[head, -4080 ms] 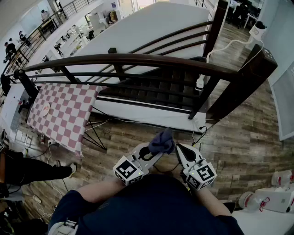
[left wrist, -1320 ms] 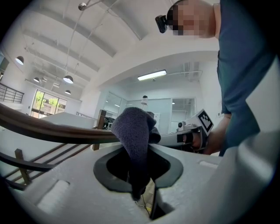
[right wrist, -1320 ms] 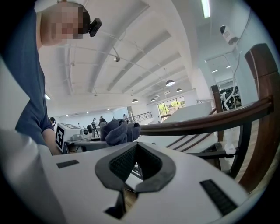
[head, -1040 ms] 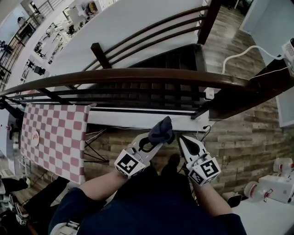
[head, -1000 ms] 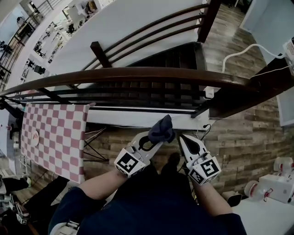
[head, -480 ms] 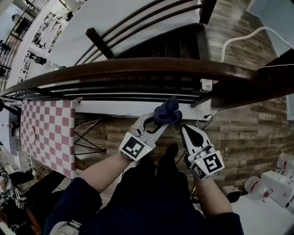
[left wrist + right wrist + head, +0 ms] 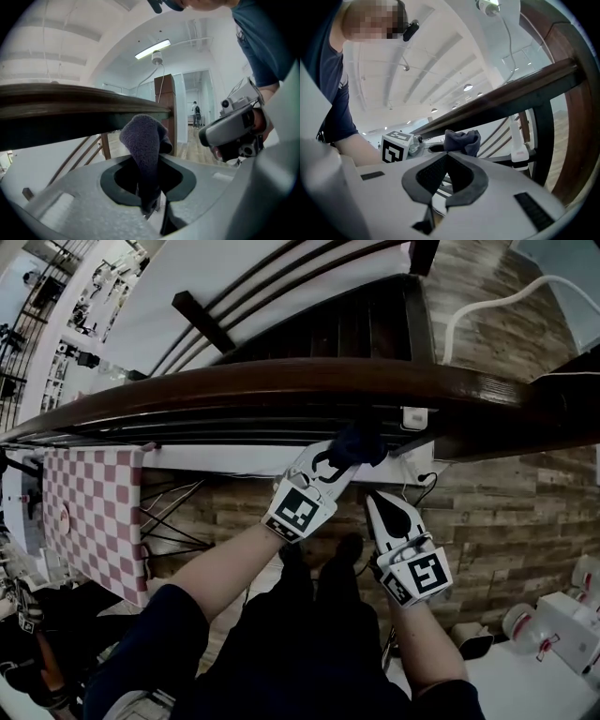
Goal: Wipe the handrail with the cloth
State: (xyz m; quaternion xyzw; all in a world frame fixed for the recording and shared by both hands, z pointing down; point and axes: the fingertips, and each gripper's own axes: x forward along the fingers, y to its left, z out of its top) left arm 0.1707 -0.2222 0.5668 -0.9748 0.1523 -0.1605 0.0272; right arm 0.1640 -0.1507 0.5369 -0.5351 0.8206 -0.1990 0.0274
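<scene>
left gripper [image 7: 345, 457]: fingers clamped on cloth [image 7: 362, 441], just under handrail [image 7: 281, 382] | right gripper [image 7: 377, 501]: fingers together, empty, hanging lower

Office-like loft: wooden handrail [image 7: 281, 382], stairs [image 7: 330, 326], plank floor [image 7: 511, 512].

Colour and pattern findings:
- Handrail [image 7: 281, 381]: dark brown, glossy, uniform
- Cloth [image 7: 361, 446]: dark blue-grey, plain, no print
- Left gripper [image 7: 339, 457] and right gripper [image 7: 372, 498]: white bodies with black jaw linings. Each marker cube carries black square patterns on white
- Table cover [image 7: 89, 512]: pink-and-white check throughout
- Floor [image 7: 487, 512]: grey-brown wood planks, streaked grain
- Sleeve [image 7: 141, 643]: dark navy, plain
- Lower rails [image 7: 234, 432]: near black
</scene>
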